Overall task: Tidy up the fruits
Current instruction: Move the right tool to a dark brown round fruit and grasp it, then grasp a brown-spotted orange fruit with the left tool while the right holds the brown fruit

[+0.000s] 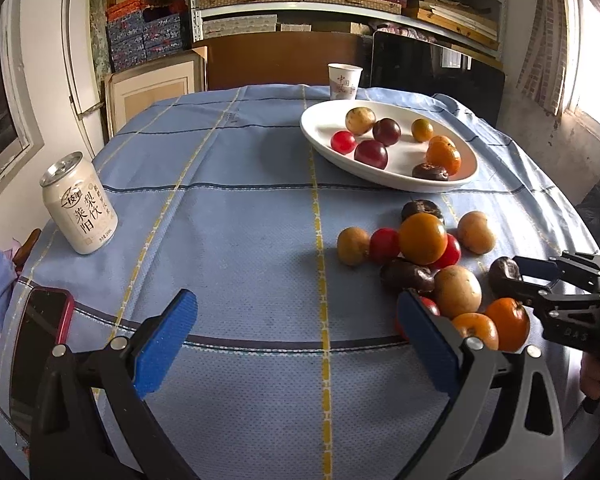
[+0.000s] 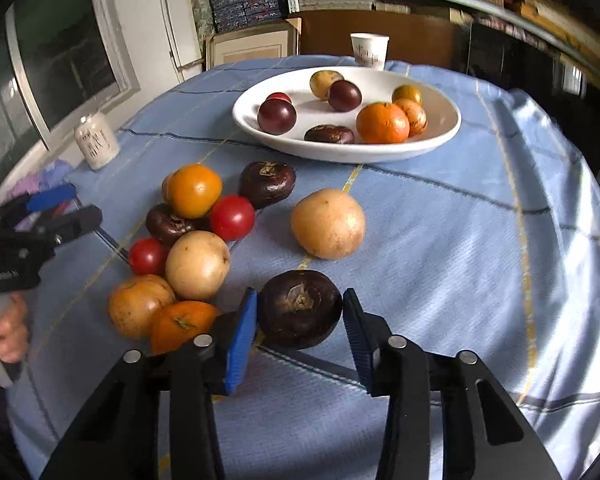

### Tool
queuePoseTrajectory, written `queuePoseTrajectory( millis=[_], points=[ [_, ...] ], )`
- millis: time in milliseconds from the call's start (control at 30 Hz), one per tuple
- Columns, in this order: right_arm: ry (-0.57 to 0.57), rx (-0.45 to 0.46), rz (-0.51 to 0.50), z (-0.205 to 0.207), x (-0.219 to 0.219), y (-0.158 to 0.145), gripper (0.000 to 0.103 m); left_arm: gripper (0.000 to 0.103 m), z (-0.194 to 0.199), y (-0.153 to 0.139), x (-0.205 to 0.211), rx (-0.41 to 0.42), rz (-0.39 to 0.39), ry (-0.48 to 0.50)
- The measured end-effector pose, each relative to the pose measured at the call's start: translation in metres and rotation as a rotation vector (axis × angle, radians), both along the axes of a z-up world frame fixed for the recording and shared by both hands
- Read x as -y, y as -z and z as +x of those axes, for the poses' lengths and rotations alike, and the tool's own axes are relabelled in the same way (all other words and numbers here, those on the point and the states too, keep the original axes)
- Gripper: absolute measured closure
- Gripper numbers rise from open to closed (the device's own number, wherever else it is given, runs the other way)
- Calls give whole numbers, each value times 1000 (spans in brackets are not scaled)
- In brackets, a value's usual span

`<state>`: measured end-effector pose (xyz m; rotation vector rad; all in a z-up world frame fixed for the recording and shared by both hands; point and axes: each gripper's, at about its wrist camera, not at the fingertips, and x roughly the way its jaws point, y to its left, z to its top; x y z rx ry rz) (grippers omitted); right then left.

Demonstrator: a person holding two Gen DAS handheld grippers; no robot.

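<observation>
The right gripper (image 2: 300, 322) has a dark brown fruit (image 2: 299, 309) between its blue pads, the left pad touching it and the right pad at its edge, so it looks closed on the fruit at the near edge of the worktop (image 2: 440, 232). Just left of it lies the loose pile of fruits (image 2: 198, 236), and the white plate (image 2: 448, 130) with more fruits sits toward the far edge. The left gripper (image 1: 296, 344) stands wide open over bare cloth, its right pad beside the pile
</observation>
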<state>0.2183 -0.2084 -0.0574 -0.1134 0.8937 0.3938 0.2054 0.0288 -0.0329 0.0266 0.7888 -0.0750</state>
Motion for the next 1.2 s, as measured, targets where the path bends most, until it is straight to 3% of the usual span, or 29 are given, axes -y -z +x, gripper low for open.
queuePoseTrajectory(
  millis=[167, 333, 500, 600, 733, 900, 1200],
  points=[
    [32, -37, 33, 10, 5, 6, 59, 5, -2, -1, 4, 10, 13, 15],
    [25, -25, -7, 7, 2, 5, 60, 5, -7, -2, 14, 29, 44, 61],
    [75, -20, 62, 6, 15, -2, 60, 5, -21, -5, 31, 26, -32, 258],
    [120, -15, 76, 9, 25, -4, 60, 5, -35, -6, 50, 66, 5, 349],
    [129, -46, 83, 13, 28, 0, 60, 5, -44, -1, 67, 45, 20, 447],
    [124, -39, 55, 11, 25, 0, 60, 35, -40, 6, 73, -13, -8, 500],
    [124, -42, 49, 10, 25, 0, 60, 54, -30, 18, 76, -88, -22, 527]
  ],
)
